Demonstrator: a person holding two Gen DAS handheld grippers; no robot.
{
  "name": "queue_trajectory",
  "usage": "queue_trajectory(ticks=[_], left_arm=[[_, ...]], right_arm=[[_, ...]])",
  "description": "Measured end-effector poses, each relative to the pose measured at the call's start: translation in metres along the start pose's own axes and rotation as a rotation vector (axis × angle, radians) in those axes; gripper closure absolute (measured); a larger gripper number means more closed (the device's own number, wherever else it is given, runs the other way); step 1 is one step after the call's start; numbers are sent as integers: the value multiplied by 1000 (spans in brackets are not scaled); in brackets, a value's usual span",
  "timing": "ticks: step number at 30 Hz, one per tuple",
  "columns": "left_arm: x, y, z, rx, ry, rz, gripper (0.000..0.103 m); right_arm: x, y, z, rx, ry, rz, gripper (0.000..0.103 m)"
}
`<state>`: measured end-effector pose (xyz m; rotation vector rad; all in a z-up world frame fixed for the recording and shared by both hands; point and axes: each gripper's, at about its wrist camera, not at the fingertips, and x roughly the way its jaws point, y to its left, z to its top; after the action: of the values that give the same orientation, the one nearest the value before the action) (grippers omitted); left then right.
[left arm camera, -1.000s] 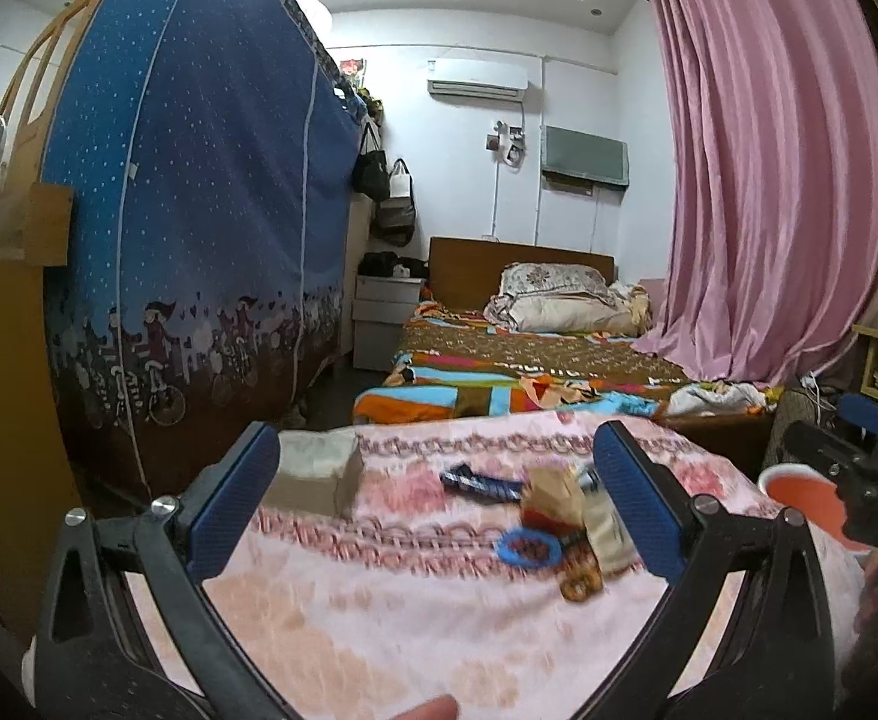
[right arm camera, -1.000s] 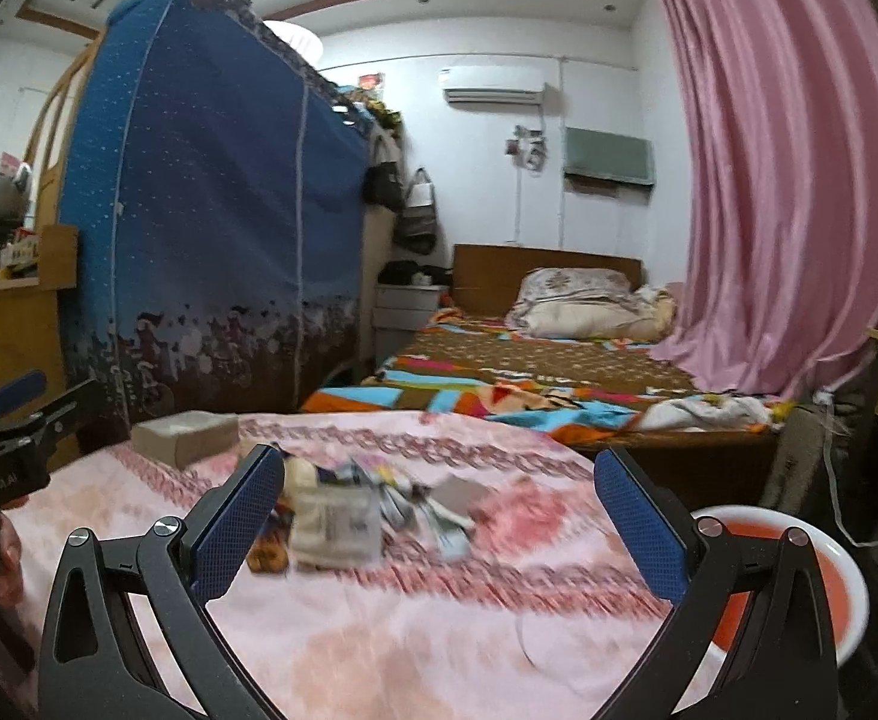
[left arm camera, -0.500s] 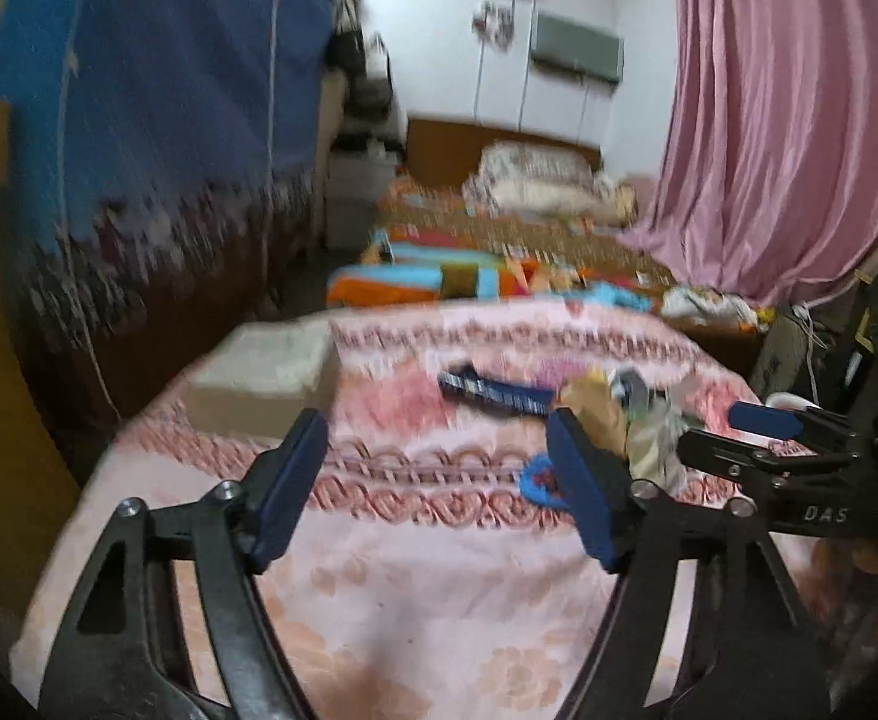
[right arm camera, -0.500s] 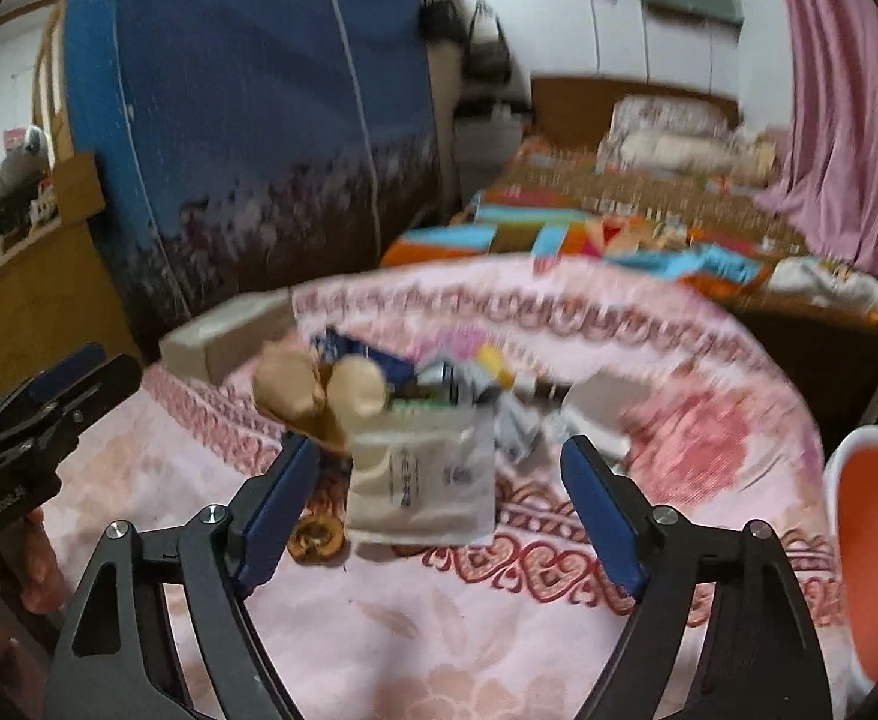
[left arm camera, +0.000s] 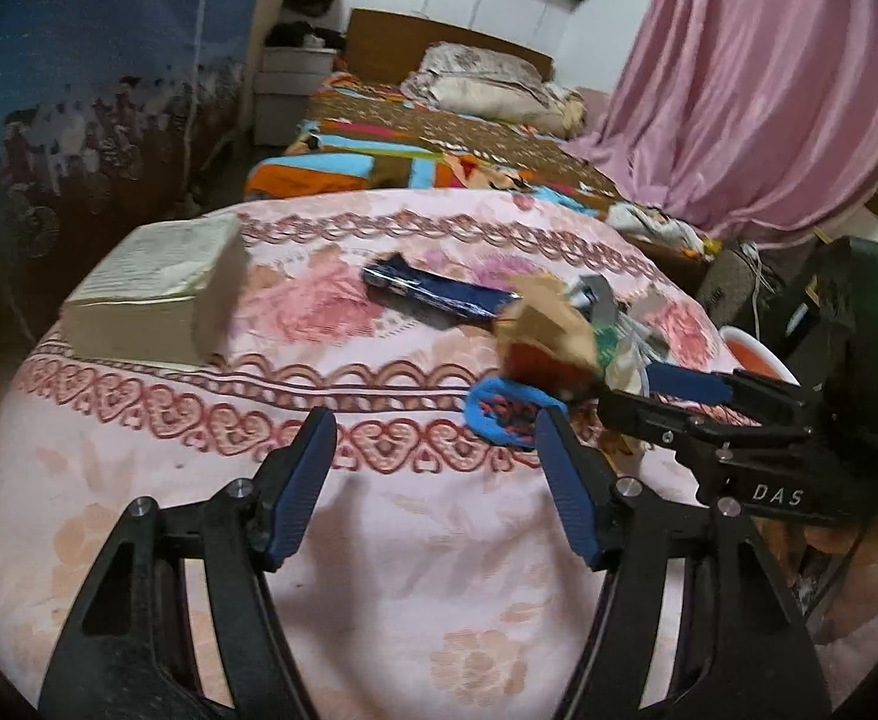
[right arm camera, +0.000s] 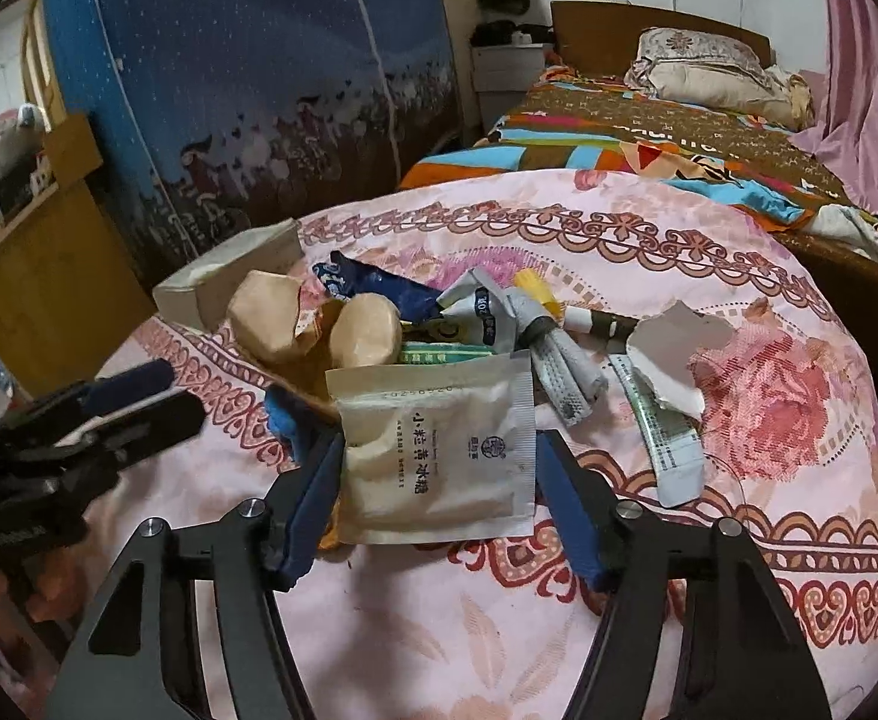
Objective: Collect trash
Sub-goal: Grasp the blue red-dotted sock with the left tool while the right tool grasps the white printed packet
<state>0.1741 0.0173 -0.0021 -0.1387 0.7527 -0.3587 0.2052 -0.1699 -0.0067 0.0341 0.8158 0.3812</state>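
Just beside right tool (right arm camera: 436, 474): white sachet (right arm camera: 439, 450)

A pink flowered cloth (right arm camera: 649, 276) covers the worktop. A grey box (right arm camera: 223, 282) lies at its far left edge, and just right of the box sits a heap of trash: a white pouch (right arm camera: 439, 450), a blue wrapper (right arm camera: 379, 288), brown paper wads (right arm camera: 271, 324) and a torn white scrap (right arm camera: 673, 354).
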Motion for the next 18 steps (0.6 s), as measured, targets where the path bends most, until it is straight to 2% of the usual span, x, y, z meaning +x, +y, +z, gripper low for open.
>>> queue_trajectory(ticks=[6, 13, 14, 15, 18], left_arm=[[21, -10, 8, 45, 82, -47, 50], [42, -21, 17, 60, 152, -77, 53], [44, -21, 16, 61, 154, -78, 60], [44, -21, 16, 62, 156, -78, 75], [41, -22, 16, 63, 153, -79, 74]], right_arm=[[-19, -13, -3, 19, -50, -31, 40], [-24, -23, -6, 34, -66, -34, 40], [-24, -24, -7, 34, -69, -34, 40], [-26, -24, -8, 32, -72, -34, 40], [-29, -24, -11, 27, -87, -34, 40]])
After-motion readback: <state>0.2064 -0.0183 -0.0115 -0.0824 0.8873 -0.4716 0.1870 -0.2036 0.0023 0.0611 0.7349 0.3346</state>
